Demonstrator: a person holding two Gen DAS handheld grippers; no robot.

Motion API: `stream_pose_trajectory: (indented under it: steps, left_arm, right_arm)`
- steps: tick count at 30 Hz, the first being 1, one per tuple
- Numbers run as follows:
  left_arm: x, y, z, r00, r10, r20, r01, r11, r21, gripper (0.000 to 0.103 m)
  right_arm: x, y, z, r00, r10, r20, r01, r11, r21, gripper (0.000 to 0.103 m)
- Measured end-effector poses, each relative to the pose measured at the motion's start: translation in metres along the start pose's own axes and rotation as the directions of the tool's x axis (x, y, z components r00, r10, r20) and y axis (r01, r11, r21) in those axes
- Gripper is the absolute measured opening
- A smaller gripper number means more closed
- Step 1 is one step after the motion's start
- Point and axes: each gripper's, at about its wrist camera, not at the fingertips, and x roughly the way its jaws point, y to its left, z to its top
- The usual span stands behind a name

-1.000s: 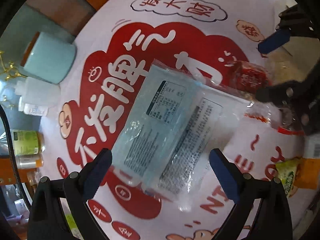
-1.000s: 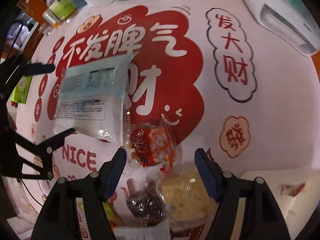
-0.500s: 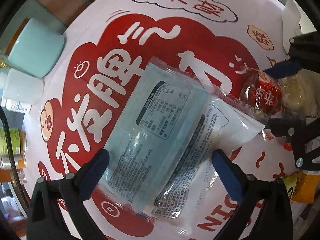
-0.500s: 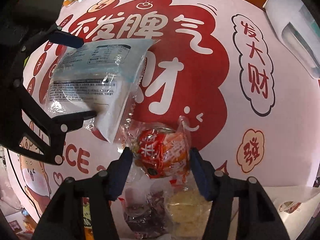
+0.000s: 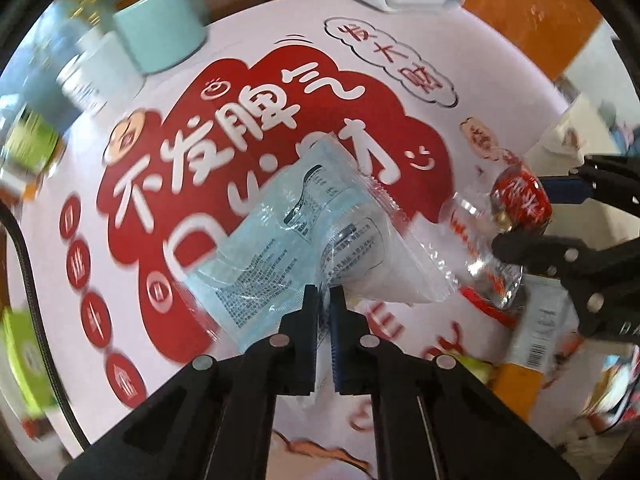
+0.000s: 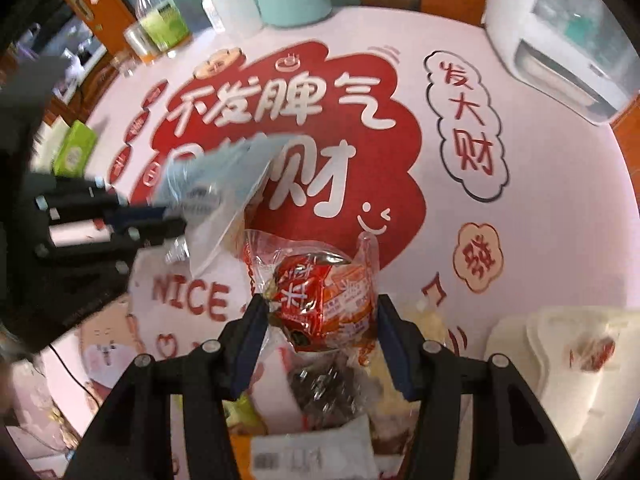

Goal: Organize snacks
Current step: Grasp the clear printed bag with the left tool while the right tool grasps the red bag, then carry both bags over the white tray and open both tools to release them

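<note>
My left gripper is shut on the edge of a pale blue and clear snack packet and holds it tilted above the red and white printed mat. The packet also shows in the right wrist view, with the left gripper pinching it. My right gripper is shut on a red wrapped snack in a clear wrapper and holds it lifted off the mat. In the left wrist view the same red snack sits between the right gripper's fingers.
More snack packs lie in a pile under my right gripper. A teal canister, white bottles and a drink bottle stand at the mat's far edge. A white appliance is far right. A white bag lies right.
My left gripper has shut on the blue packet's edge and lifted it. My right gripper has closed around the red snack and raised it off the pile.
</note>
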Motion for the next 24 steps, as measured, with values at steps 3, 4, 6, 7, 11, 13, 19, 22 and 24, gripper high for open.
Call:
stream_pose_trajectory:
  steps: [3,4,6,7,11,13,19,22,24]
  left_arm:
    - [-0.03,-0.009,-0.018,0.997,-0.038,0.063,0.04,0.999,-0.033,0.001]
    - [-0.043,-0.015,-0.024,0.995,-0.05,0.089,0.054,0.998,-0.043,0.001]
    - [-0.066,-0.025,-0.032,0.988,-0.076,0.135,0.084,0.995,-0.058,0.001]
    - [-0.083,-0.033,-0.038,0.981,-0.08,0.175,0.092,0.994,-0.062,0.001]
    - [-0.132,-0.06,-0.05,0.954,-0.111,0.279,0.134,0.989,-0.067,0.0]
    - [-0.152,-0.075,-0.053,0.938,-0.134,0.32,0.163,0.984,-0.067,0.0]
    - [-0.202,-0.146,-0.045,0.887,-0.199,0.417,0.235,0.971,-0.036,0.0]
    - [-0.215,-0.18,-0.034,0.868,-0.219,0.446,0.256,0.966,-0.024,0.0]
    - [-0.221,-0.207,-0.024,0.855,-0.234,0.463,0.267,0.964,-0.006,0.0]
  right_arm:
    - [-0.023,-0.005,-0.001,0.999,0.023,0.044,-0.024,0.999,0.028,0.054]
    - [-0.033,-0.007,-0.008,0.997,0.032,0.064,-0.035,0.998,0.045,0.054]
    - [-0.047,-0.008,-0.017,0.994,0.047,0.095,-0.054,0.996,0.077,0.054]
    - [-0.057,-0.008,-0.025,0.992,0.054,0.117,-0.066,0.994,0.093,0.054]
    - [-0.09,-0.01,-0.05,0.978,0.073,0.194,-0.1,0.986,0.136,0.054]
    - [-0.11,-0.014,-0.065,0.97,0.068,0.236,-0.104,0.984,0.144,0.054]
    - [-0.173,-0.05,-0.104,0.93,0.015,0.366,-0.091,0.977,0.192,0.054]
    - [-0.204,-0.074,-0.127,0.904,-0.032,0.427,-0.074,0.971,0.229,0.054]
    - [-0.226,-0.094,-0.145,0.883,-0.082,0.462,-0.047,0.964,0.261,0.054]
